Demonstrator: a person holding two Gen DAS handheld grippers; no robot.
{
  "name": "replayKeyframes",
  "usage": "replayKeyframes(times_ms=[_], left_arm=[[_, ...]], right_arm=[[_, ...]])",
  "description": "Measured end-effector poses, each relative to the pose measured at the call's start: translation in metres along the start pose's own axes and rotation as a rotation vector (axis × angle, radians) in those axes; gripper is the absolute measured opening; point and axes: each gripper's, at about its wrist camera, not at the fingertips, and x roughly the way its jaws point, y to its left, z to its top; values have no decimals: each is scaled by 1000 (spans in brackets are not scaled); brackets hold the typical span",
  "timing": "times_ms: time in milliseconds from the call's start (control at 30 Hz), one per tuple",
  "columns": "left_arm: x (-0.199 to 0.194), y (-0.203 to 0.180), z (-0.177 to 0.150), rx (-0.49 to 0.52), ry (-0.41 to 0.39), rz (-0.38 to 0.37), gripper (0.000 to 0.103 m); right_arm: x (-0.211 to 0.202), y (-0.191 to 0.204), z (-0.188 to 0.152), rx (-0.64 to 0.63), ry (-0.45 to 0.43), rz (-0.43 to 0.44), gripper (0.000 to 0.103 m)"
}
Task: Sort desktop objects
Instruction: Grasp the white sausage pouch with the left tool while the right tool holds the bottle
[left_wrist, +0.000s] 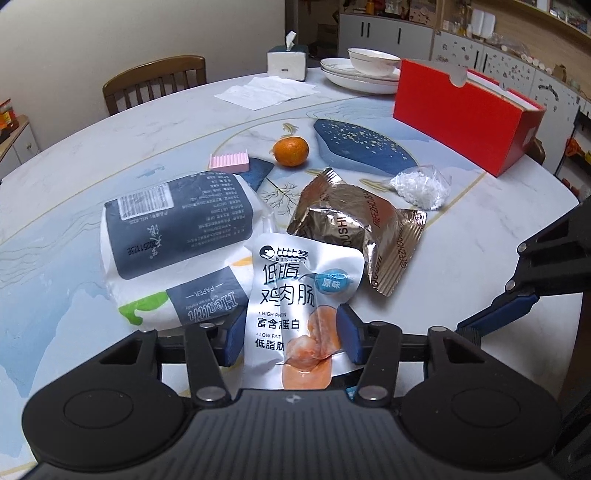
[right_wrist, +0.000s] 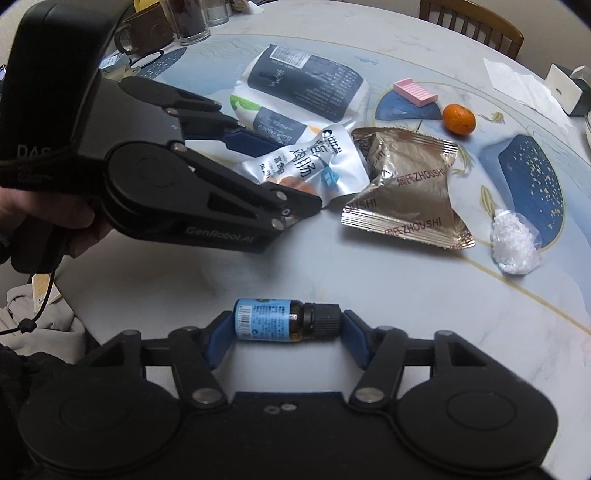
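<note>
the right claw (right_wrist: 284, 334) is pinching a small amber glass bottle (right_wrist: 275, 319), blue pads touching its base and ribbed black cap; it is lying sideways near the surface's (right_wrist: 369, 295) closest edge, wearing a blue barcoded label. the left claw (left_wrist: 291, 338) is gripping a glossy white sausage pouch (left_wrist: 295, 306) by its sides, printed "high protein" and "low fat". just beyond, a crinkled gold foil packet (left_wrist: 354, 229) is showing "zhoushi", beside a soft tissue pack (left_wrist: 177, 236) reading "health paper". farther toward the middle, a clear bag of white flakes (left_wrist: 421, 186), a ridged pink block (left_wrist: 229, 161) and a round dimpled tangerine (left_wrist: 290, 150) are sitting. a red cardboard box (left_wrist: 461, 114) is standing at the far right edge.
</note>
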Motion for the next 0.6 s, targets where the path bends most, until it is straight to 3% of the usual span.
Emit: replayKeyframes(times_ms=[600], left_arm=[[-13, 7, -6, -94, -4, -33, 41]], right_arm=[[-15, -42, 3, 123, -18, -66, 61]])
